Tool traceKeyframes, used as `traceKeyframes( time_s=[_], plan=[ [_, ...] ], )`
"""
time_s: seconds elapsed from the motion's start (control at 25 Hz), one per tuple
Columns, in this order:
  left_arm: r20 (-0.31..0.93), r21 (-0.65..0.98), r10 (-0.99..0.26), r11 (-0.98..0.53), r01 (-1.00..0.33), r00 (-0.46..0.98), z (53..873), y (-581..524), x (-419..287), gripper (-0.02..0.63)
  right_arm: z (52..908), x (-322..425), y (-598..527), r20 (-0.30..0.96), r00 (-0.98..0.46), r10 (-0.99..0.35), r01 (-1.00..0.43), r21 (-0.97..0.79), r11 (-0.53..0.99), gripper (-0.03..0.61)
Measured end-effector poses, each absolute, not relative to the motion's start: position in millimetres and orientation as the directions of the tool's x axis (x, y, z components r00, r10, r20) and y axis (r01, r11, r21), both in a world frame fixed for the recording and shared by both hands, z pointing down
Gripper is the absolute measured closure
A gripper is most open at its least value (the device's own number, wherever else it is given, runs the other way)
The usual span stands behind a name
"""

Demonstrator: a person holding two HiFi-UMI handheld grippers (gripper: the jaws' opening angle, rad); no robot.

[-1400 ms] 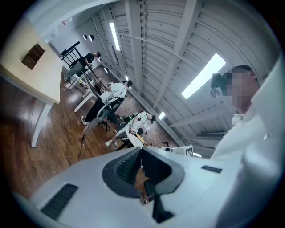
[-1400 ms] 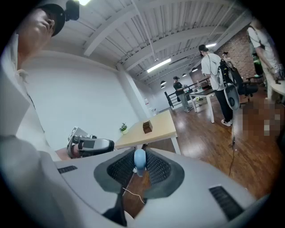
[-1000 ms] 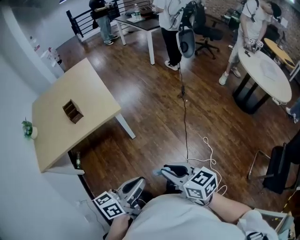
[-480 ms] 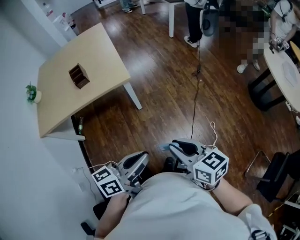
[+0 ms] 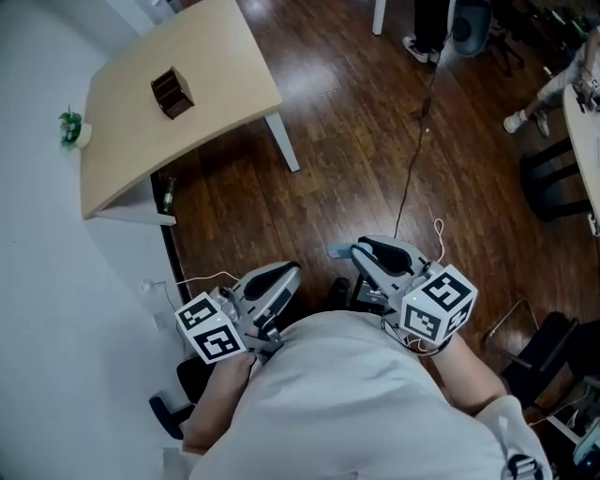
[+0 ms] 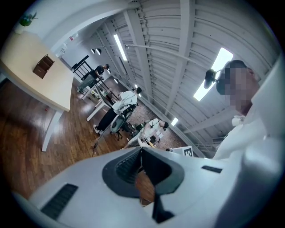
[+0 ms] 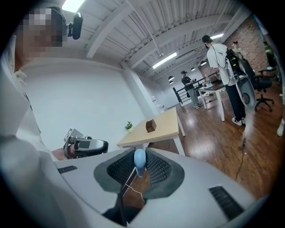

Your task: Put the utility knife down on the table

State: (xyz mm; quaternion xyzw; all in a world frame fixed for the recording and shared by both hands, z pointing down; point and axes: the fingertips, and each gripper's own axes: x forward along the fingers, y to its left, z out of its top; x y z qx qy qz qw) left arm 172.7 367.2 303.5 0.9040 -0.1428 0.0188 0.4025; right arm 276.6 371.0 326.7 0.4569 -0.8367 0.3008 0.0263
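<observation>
The utility knife [image 7: 139, 159], a slim light-blue thing, sticks out between my right gripper's [image 7: 139, 165] jaws, which are shut on it. In the head view its blue tip [image 5: 337, 251] shows at the front of the right gripper [image 5: 353, 253], held close before the person's body above the wood floor. My left gripper [image 5: 289, 273] is beside it to the left, with its jaws together and nothing in them [image 6: 141, 152]. The light wooden table [image 5: 216, 66] stands ahead at the upper left, well away from both grippers. It also shows in the right gripper view [image 7: 162, 129].
On the table are a small dark wooden box [image 5: 172, 91] and a little potted plant [image 5: 70, 127] at its wall-side edge. A white wall runs down the left. A cable [image 5: 412, 169] lies on the floor. A person's legs [image 5: 429, 23], a dark chair [image 5: 548, 173] and a white table [image 5: 586, 141] are at the right.
The head view has swung down and left, so the table now sits higher in the picture. Both grippers have drifted a little with the body. The right one still holds the knife.
</observation>
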Motion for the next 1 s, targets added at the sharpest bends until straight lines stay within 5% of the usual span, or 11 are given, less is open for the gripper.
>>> traceKeyframes(
  time_s=[0.44,1.0],
  plan=[
    [0.136,0.756,-0.335,-0.573,-0.316,0.932,314.9,310.9,102.5,0.611,331.3,213.9,311.1,0.351,-0.621,-0.701,-0.764,-0.472,0.440,0.507],
    [0.109,0.779,-0.288,-0.569,-0.262,0.951,312.8,175.5,-38.6,0.611,318.6,81.4,172.8,0.400,-0.579,-0.710,-0.805,-0.419,0.421,0.508]
  ],
)
